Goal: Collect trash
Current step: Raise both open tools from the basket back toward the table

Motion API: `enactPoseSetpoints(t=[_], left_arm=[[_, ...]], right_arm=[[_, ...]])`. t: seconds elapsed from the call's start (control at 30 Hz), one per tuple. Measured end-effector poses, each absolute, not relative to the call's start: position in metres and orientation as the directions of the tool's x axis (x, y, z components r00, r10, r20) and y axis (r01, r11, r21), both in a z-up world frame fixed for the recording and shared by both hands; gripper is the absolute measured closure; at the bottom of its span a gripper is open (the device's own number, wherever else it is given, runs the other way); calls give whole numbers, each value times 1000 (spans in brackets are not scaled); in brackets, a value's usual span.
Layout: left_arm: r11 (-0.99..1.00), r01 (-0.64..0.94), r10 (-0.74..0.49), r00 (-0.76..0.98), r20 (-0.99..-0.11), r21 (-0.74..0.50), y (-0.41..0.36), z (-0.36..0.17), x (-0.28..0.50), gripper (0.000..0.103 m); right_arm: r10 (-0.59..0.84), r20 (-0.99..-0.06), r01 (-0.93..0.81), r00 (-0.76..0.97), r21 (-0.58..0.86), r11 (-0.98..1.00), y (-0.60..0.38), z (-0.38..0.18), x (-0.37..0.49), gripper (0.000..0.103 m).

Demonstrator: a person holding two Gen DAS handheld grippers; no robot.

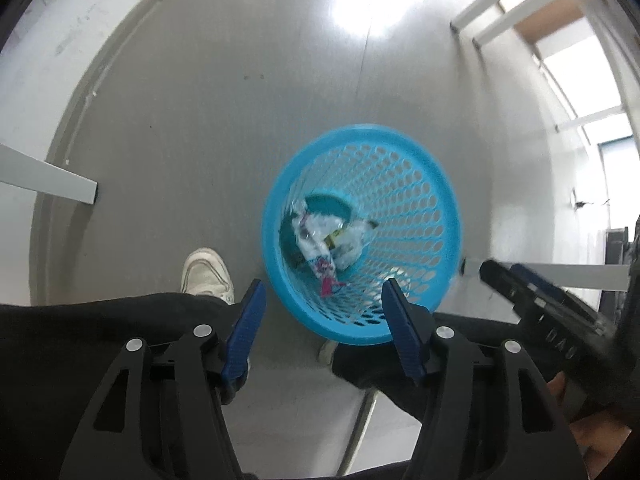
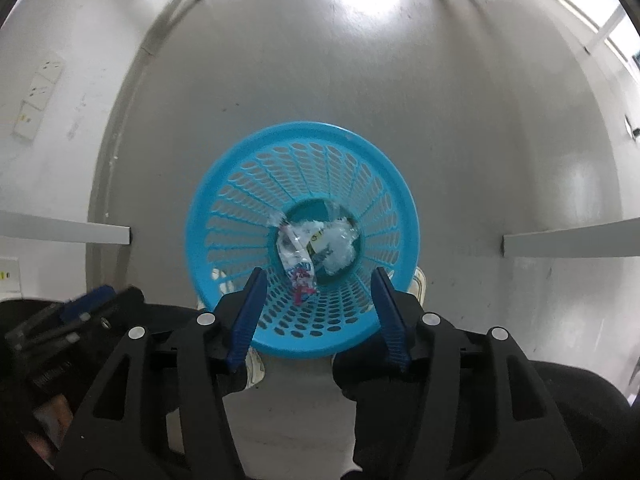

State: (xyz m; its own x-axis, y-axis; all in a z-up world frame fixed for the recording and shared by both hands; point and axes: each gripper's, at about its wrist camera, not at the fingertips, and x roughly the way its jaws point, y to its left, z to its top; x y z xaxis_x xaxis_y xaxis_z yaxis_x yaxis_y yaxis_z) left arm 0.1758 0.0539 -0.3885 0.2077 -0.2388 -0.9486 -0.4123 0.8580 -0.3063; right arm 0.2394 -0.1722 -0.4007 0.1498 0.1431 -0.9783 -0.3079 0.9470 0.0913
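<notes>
Two pairs of tongs hang over one round blue perforated plastic basket on the grey floor. From the left wrist, the left tongs stand apart with nothing between the blue pads; the basket lies ahead and slightly right, and crumpled clear and white plastic wrappers sit at its bottom. A white shoe rests just beside the basket, and the right tongs show blurred at the right edge.

From the right wrist, the right tongs are likewise parted and empty, centred over the basket, the wrappers lying inside. The drop looks complete; I judge the sensible thing is to lift straight clear of the rim before swinging away, so the light basket is not tipped.
</notes>
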Motion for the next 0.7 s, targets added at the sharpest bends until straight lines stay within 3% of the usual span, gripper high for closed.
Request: enactPoseSetpoints(t=[0.47,0.53,0.7], left_arm=[[939,-270,-97,392,-915,-215,36,-316,140,42],[943,-258,-101,380,-919,-211,32,-309,134,42],[948,-223,-115,421,-900,-225,25,-277,111,37]], right_arm=[[252,-923,-377,292,131,917,-195,-326,173,44],[272,-916,-383,295,148,912,-202,-317,164,39],[290,-894,-386,343,148,911,-211,-293,146,39]])
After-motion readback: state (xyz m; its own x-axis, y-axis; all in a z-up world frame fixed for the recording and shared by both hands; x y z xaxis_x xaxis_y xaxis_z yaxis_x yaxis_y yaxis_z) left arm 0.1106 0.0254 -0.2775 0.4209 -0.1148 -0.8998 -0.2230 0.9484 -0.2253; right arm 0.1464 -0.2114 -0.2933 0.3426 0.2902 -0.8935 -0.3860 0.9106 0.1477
